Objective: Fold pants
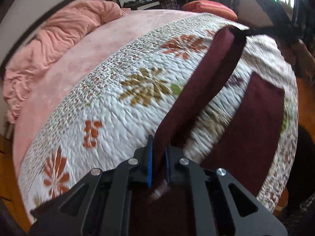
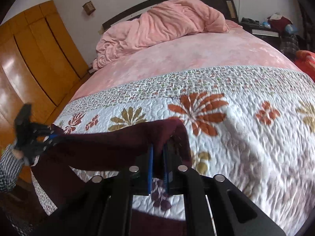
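Dark maroon pants (image 1: 206, 82) are held up over a white floral quilt (image 1: 110, 106). My left gripper (image 1: 158, 149) is shut on one end of the raised edge. My right gripper (image 2: 158, 153) is shut on the other end of the pants (image 2: 110, 143). The cloth stretches taut between the two grippers. In the left wrist view the right gripper (image 1: 241, 32) shows at the far end. In the right wrist view the left gripper (image 2: 50, 137) shows at the left. The rest of the pants (image 1: 254, 125) hangs down to the quilt.
A pink sheet (image 2: 196, 53) covers the bed beyond the quilt, with a bunched pink duvet (image 2: 161, 25) at the headboard. A wooden wardrobe (image 2: 35, 59) stands left of the bed. An orange cushion (image 1: 210, 7) and a cluttered nightstand (image 1: 145, 2) are at the far side.
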`<state>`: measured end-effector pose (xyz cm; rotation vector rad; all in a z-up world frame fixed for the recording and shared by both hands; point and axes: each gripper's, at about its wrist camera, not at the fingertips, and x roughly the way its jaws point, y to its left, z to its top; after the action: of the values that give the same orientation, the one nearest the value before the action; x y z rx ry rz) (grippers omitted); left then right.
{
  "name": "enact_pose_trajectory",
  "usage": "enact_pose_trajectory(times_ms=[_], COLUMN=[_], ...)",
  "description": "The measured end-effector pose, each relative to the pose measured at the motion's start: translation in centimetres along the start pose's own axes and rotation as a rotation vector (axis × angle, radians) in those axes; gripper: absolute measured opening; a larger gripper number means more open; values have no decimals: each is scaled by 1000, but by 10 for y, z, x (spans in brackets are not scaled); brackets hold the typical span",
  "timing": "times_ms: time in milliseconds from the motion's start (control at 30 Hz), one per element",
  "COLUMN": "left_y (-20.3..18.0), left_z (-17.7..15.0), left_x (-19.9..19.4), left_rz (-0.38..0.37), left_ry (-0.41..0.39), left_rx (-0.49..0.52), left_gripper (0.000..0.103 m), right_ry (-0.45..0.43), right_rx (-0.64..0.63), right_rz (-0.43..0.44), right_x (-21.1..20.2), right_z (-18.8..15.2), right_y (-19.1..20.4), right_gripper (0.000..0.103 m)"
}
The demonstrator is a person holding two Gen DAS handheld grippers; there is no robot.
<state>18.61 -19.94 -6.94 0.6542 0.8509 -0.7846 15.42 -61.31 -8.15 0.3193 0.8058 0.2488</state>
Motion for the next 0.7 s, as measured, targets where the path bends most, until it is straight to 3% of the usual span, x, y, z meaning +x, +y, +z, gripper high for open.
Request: enact_pose_trajectory(times_ms=[133, 300, 433, 600, 667, 700], left_y=[-47, -78, -103, -118, -117, -114], left_z=[-39, -76, -95, -114, -113, -111], left_x=[-5, -2, 6, 30, 30, 30], left_rz=[80, 47, 66, 106, 109, 99], left_ry=[13, 33, 45, 71, 68, 71], left_rx=[52, 45, 53, 93, 83, 62], left_gripper=[9, 10, 10, 11, 12, 12], right_ry=[18, 73, 102, 157, 152, 140], right_rx=[5, 52, 103, 138, 170, 180], right_rz=[-6, -20, -16, -36, -19, -8], right_x=[-9, -14, -23, -30, -45, -51], right_z=[-37, -96, -132, -165, -169, -168], right_y=[4, 4, -4, -5, -5, -5], right_gripper=[8, 8, 10, 33, 58, 63])
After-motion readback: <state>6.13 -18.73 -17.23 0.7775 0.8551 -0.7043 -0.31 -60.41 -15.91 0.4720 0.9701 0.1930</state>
